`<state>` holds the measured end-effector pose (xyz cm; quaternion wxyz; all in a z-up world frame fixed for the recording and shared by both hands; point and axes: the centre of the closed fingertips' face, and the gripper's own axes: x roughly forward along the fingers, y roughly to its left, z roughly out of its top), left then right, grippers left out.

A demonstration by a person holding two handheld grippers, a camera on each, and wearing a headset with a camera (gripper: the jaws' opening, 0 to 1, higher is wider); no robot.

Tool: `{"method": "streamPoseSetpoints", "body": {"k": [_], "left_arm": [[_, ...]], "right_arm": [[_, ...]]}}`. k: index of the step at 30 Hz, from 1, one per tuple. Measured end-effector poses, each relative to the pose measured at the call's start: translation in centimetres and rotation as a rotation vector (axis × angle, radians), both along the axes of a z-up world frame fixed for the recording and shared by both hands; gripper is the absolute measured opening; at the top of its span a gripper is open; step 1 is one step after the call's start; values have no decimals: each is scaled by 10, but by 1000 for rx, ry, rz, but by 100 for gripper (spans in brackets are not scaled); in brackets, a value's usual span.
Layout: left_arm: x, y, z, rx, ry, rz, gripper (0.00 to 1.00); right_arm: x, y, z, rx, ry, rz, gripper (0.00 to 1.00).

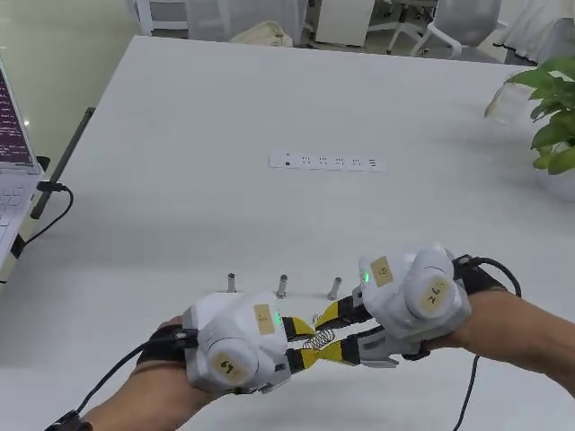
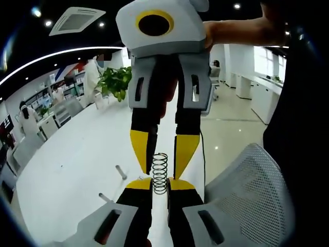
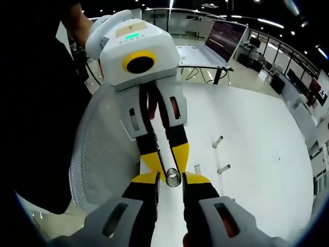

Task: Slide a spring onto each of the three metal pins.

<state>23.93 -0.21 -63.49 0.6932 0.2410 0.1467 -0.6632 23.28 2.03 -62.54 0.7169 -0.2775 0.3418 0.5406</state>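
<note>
The left gripper [image 1: 305, 343] and right gripper [image 1: 331, 334] are white, each with a green light, a tan label and black jaws tipped in yellow. The spring [image 1: 316, 339] is silvery and the pins [image 1: 282, 286] grey metal, on a plain white table [image 1: 269, 108]. There is also a white strip [image 1: 328, 162], a green plant [image 1: 552, 108], a black cable [image 1: 54, 211] and a pale grey mesh chair [image 2: 257, 190].

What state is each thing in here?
Small coiled metal spring: gripped, held aloft.
Left gripper: shut on the spring.
Right gripper: open, jaws either side of it.
Three short metal pins: upright, bare.
Silver laptop: open, screen lit.
</note>
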Motion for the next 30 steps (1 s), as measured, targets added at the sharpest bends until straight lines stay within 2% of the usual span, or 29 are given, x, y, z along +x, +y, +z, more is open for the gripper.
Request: {"method": "streamPoseSetpoints", "body": {"k": [8, 15, 25, 30], "left_arm": [[-3, -1, 1, 9, -10, -37, 2], [-9, -2, -1, 16, -4, -66, 2], [-14, -2, -5, 15, 14, -78, 3], [-14, -2, -11, 26, 35, -67, 3]], "right_arm": [[-4, 1, 0, -30, 3, 64, 13], [-8, -1, -4, -68, 6, 107, 9], [-12, -1, -8, -84, 0, 137, 8], [-13, 0, -14, -97, -6, 136, 8]]}}
